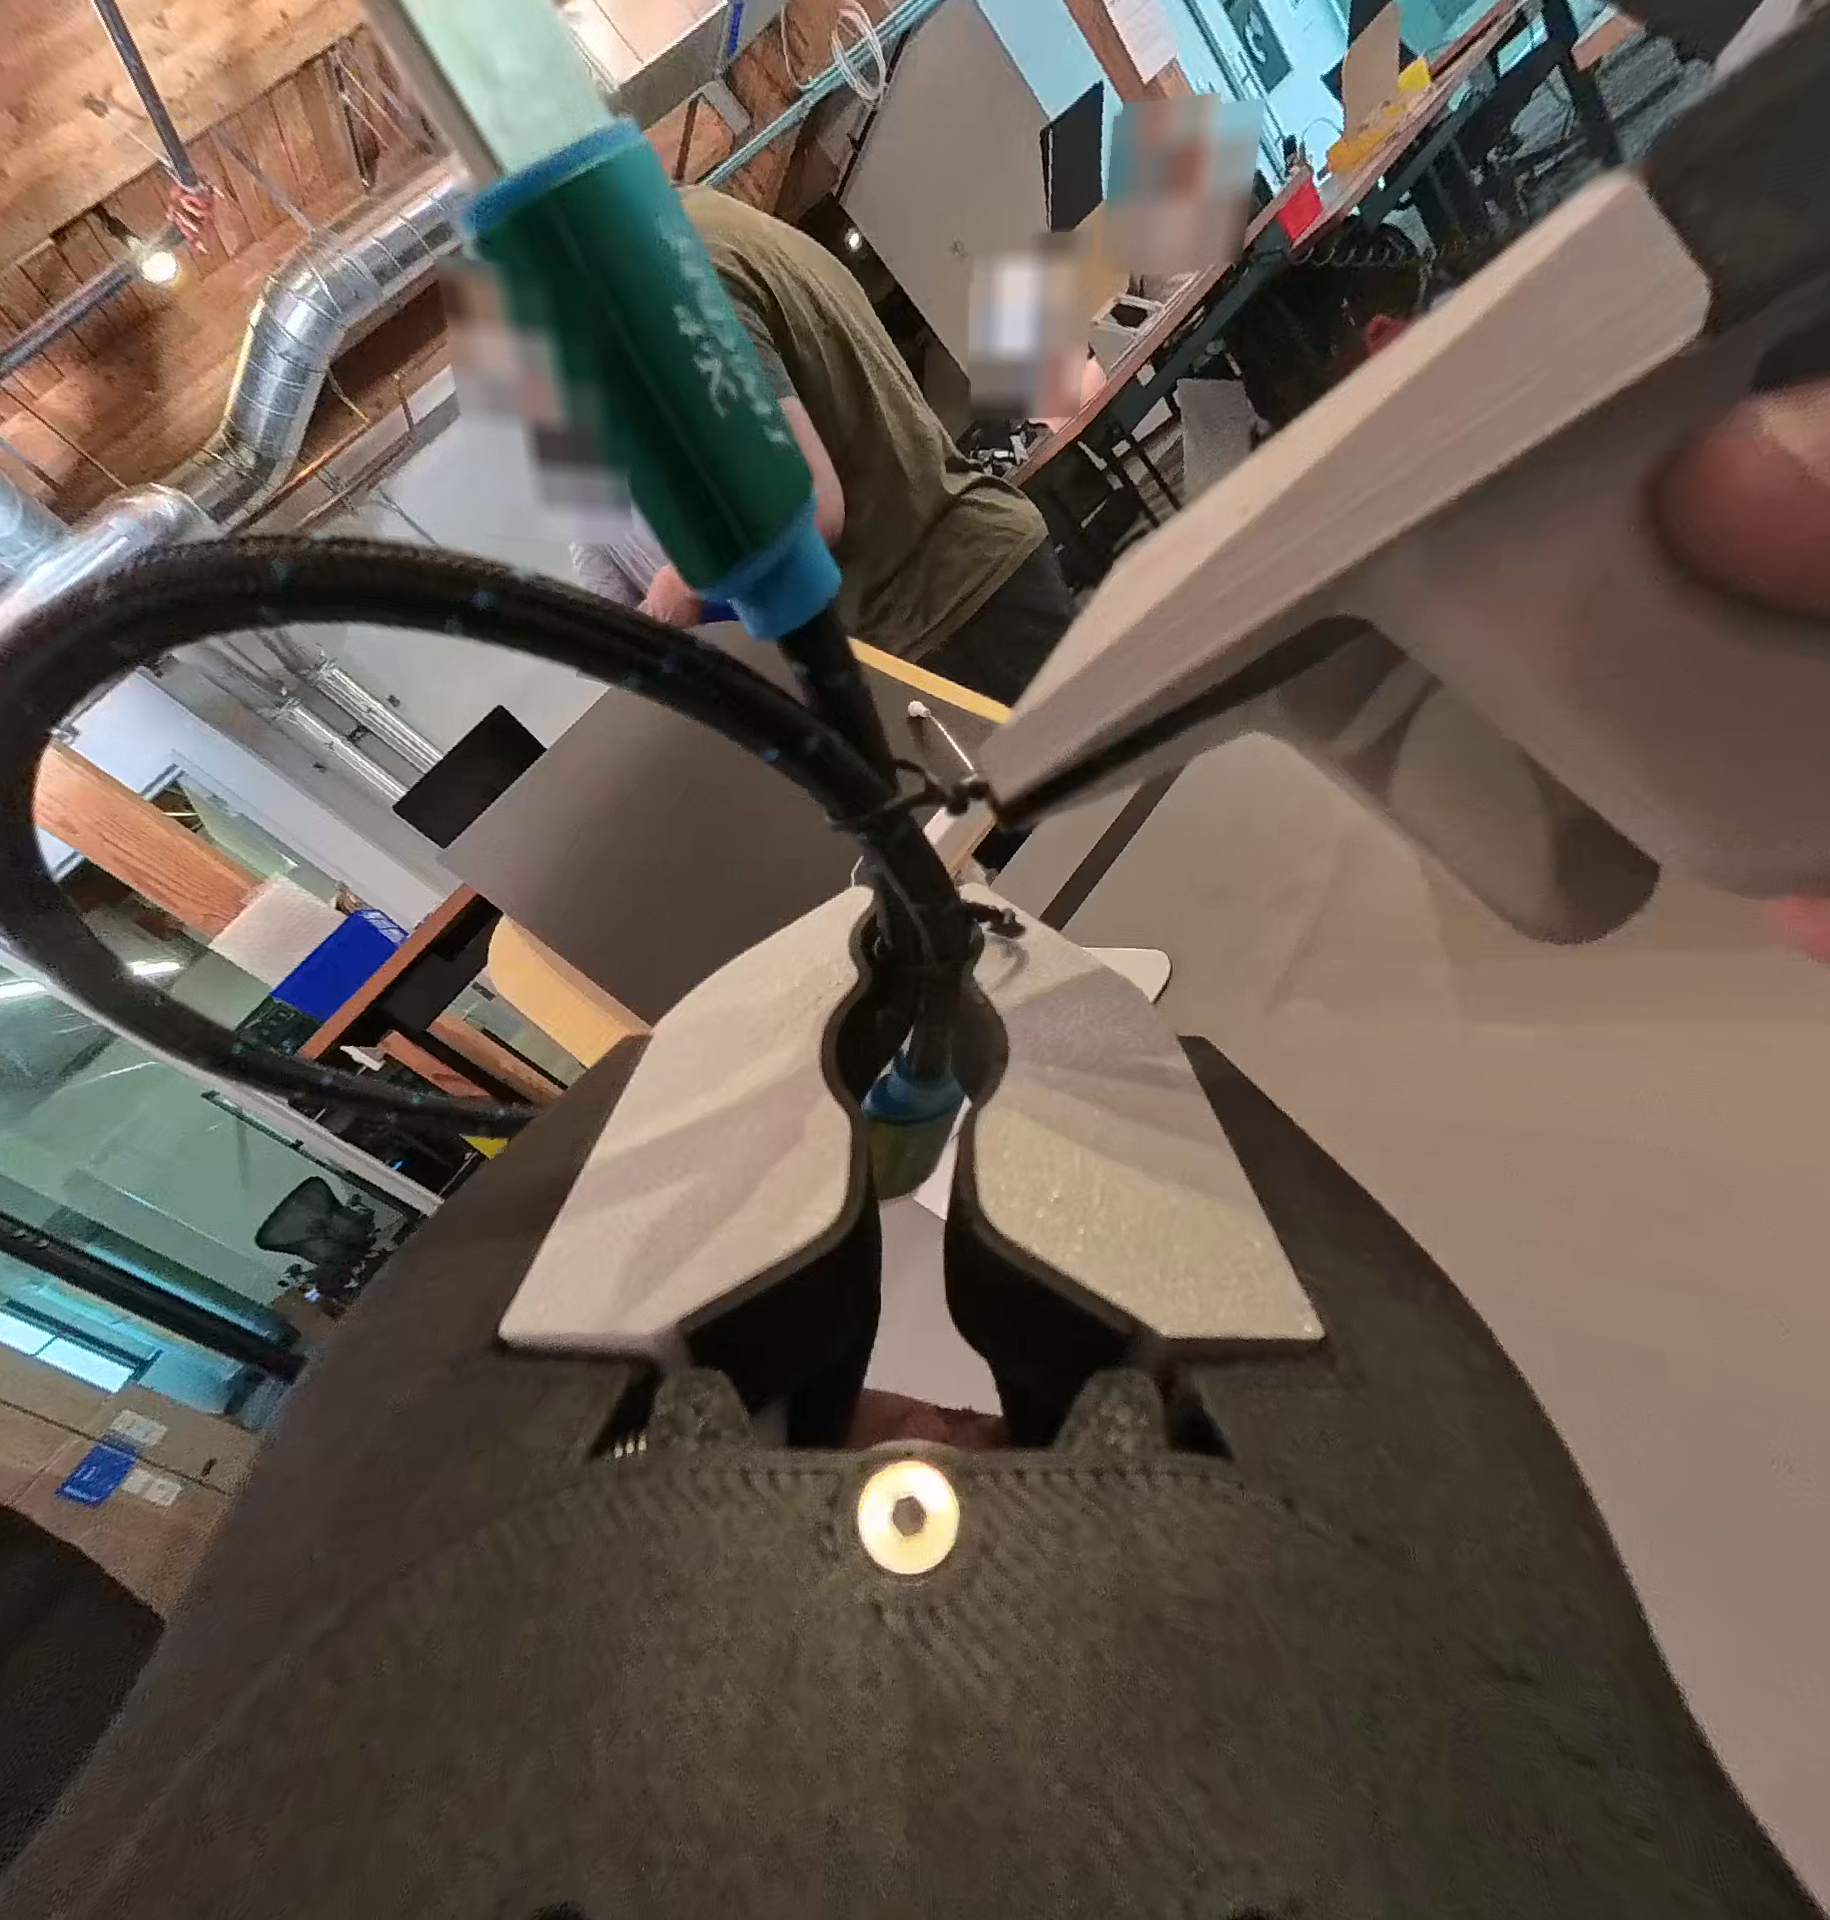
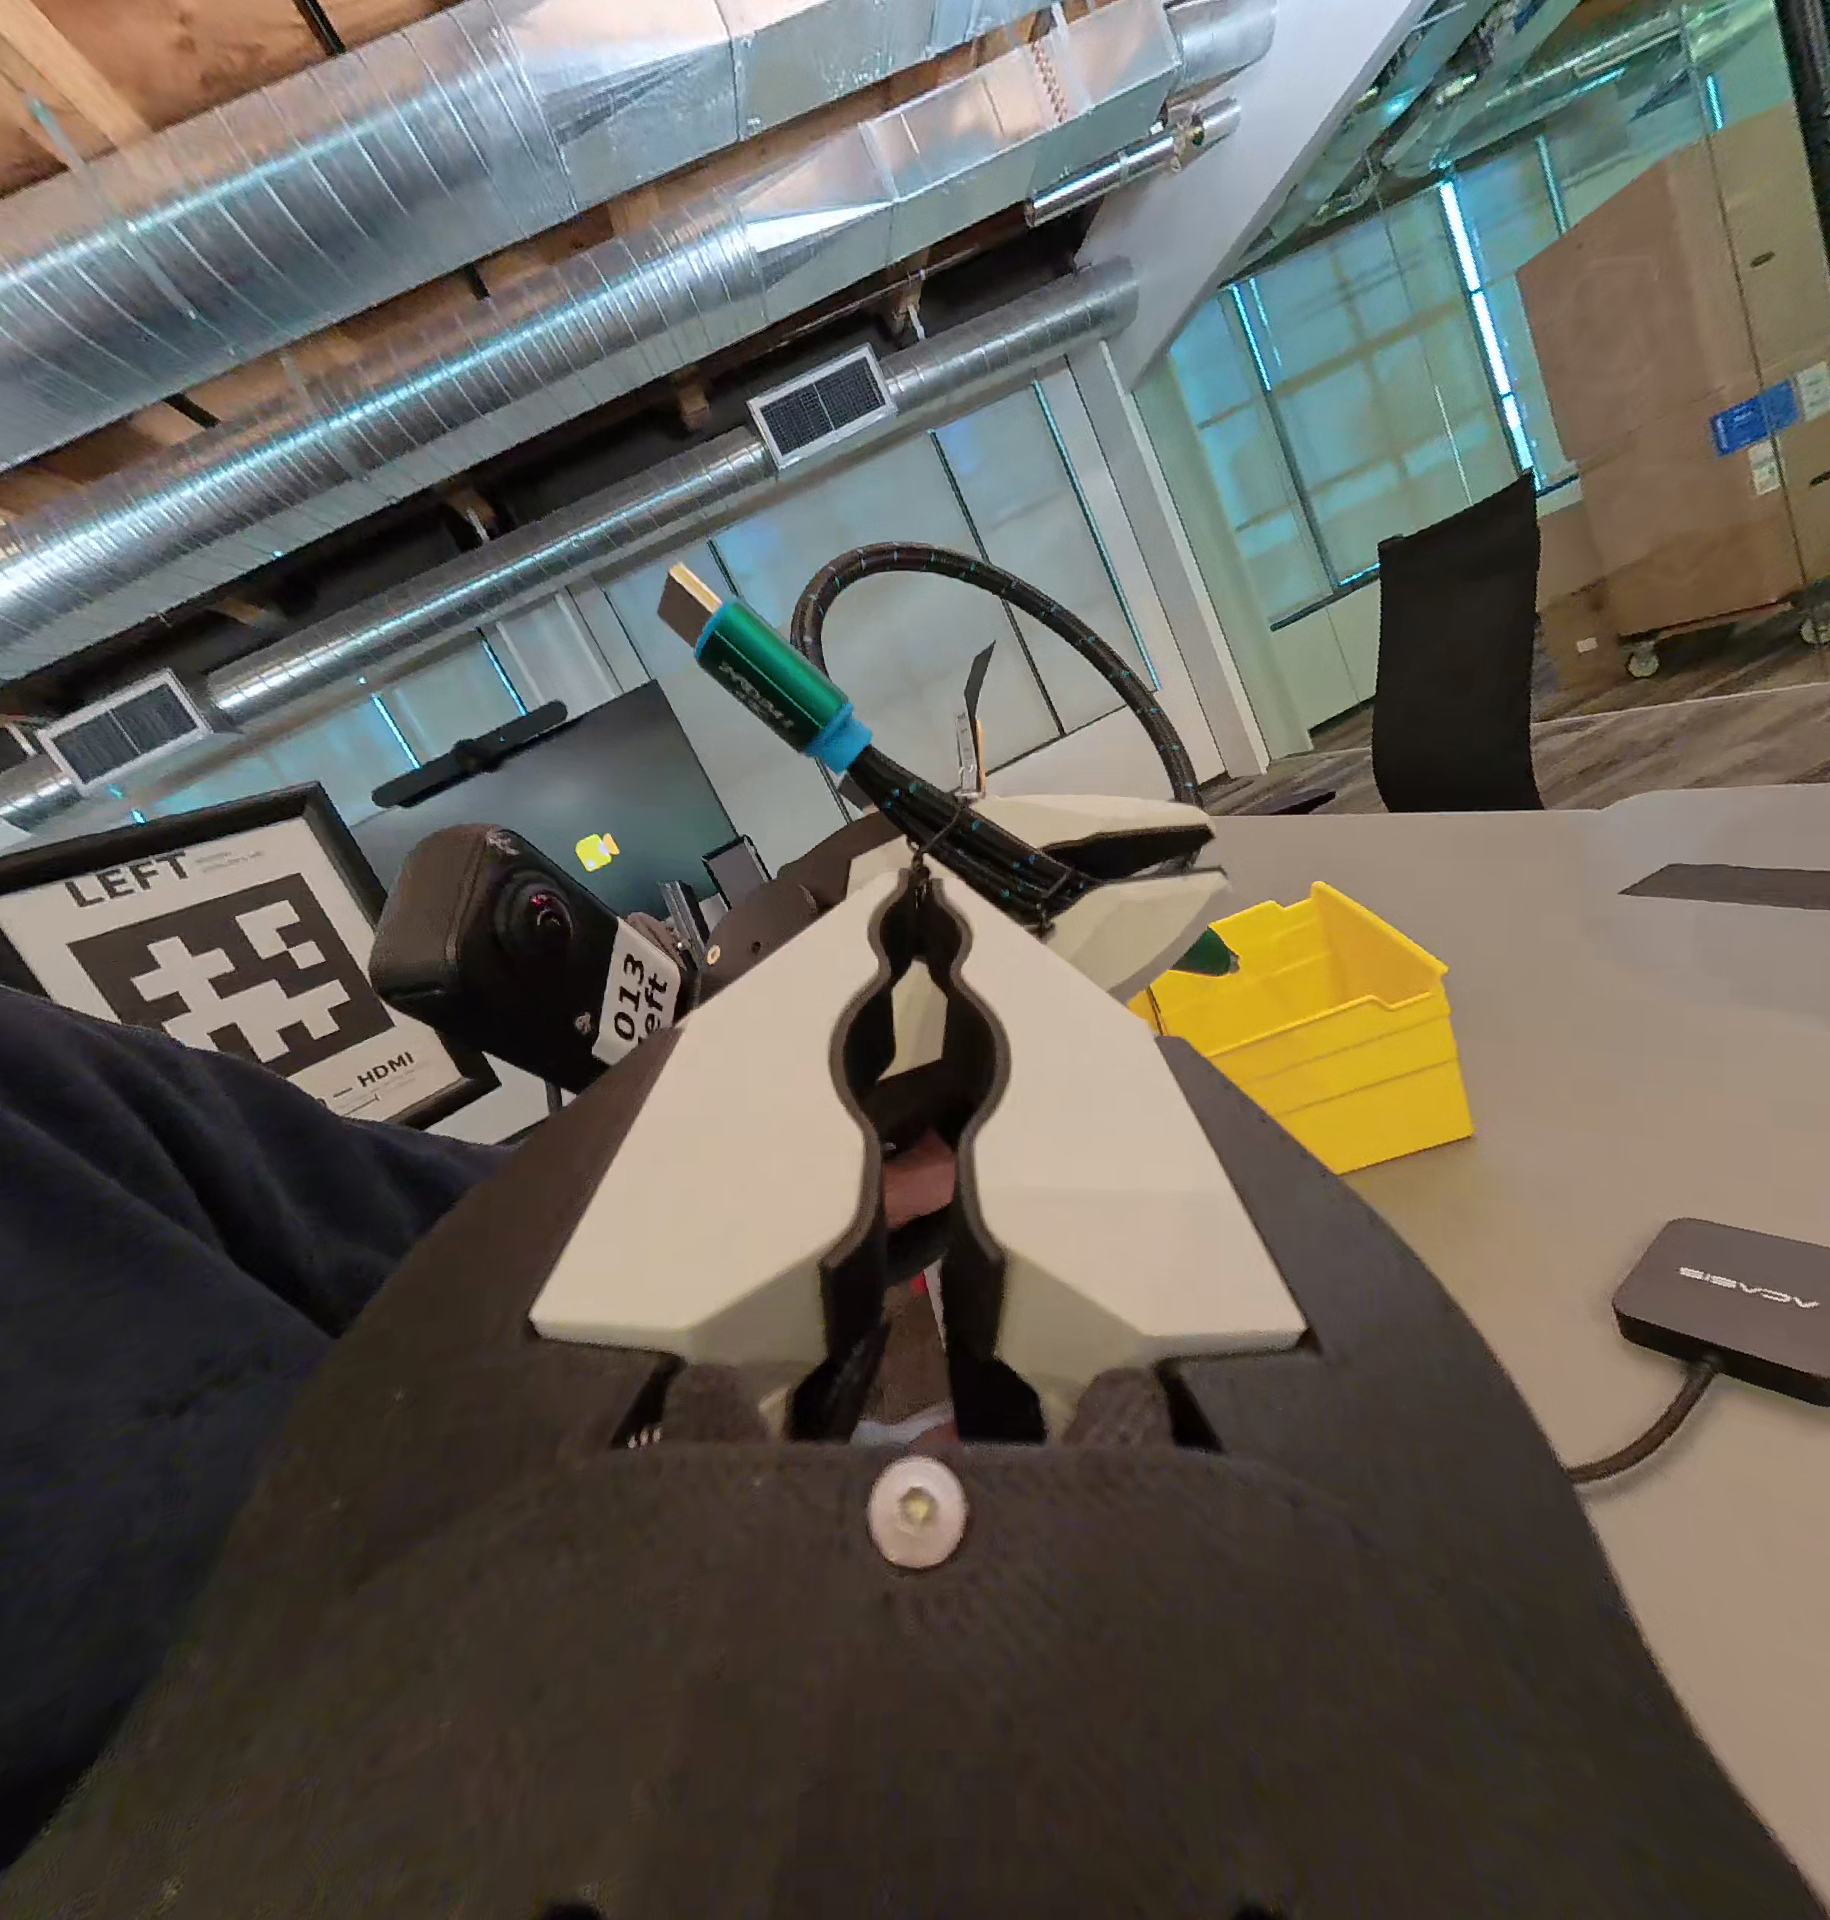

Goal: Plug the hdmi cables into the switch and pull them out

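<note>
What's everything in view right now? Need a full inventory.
HDMI cable: 1, black braid, green plugs, coiled, held above table
tie: 1, black, around the coil
switch: 1, black, on table, right
bin: 1, yellow, on table
table: 1, grey
framed marker sign: 1, black-white, left
chair: 1, black, background
left gripper: shut on HDMI cable
right gripper: shut on tie

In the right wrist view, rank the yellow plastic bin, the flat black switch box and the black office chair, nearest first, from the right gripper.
From the right gripper:
1. Yellow plastic bin, just right of the fingertips, on the grey table.
2. Flat black switch box, farther right, near the frame's edge, nothing plugged in.
3. Black office chair, beyond the table, on the floor.
</note>
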`<control>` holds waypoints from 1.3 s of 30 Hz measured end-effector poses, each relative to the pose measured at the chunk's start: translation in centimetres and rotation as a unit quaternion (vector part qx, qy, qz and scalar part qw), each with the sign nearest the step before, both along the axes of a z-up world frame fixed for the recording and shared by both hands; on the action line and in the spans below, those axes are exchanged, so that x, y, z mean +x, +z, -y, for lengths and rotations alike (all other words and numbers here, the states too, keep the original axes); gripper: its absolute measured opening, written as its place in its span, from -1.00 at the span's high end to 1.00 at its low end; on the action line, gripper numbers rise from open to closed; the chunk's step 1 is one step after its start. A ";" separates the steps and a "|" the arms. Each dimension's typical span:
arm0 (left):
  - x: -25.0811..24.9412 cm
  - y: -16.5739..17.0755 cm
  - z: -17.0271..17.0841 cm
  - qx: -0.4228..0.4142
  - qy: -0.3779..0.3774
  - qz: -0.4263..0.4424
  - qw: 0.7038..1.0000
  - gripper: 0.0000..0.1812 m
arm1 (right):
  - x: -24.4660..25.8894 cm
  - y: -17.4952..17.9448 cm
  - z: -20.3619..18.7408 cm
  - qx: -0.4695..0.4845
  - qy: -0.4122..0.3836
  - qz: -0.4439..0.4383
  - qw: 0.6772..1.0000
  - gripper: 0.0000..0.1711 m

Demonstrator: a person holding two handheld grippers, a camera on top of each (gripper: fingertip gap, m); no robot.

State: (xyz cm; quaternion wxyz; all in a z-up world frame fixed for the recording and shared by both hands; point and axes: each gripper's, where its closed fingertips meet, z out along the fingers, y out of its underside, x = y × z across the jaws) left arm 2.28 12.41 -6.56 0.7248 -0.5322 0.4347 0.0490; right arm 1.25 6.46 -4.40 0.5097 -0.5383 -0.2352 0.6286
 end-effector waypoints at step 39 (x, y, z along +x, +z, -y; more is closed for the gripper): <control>0.1 0.5 0.3 0.012 0.011 -0.010 1.000 0.92 | -0.7 0.3 0.9 0.026 0.016 0.056 0.998 1.00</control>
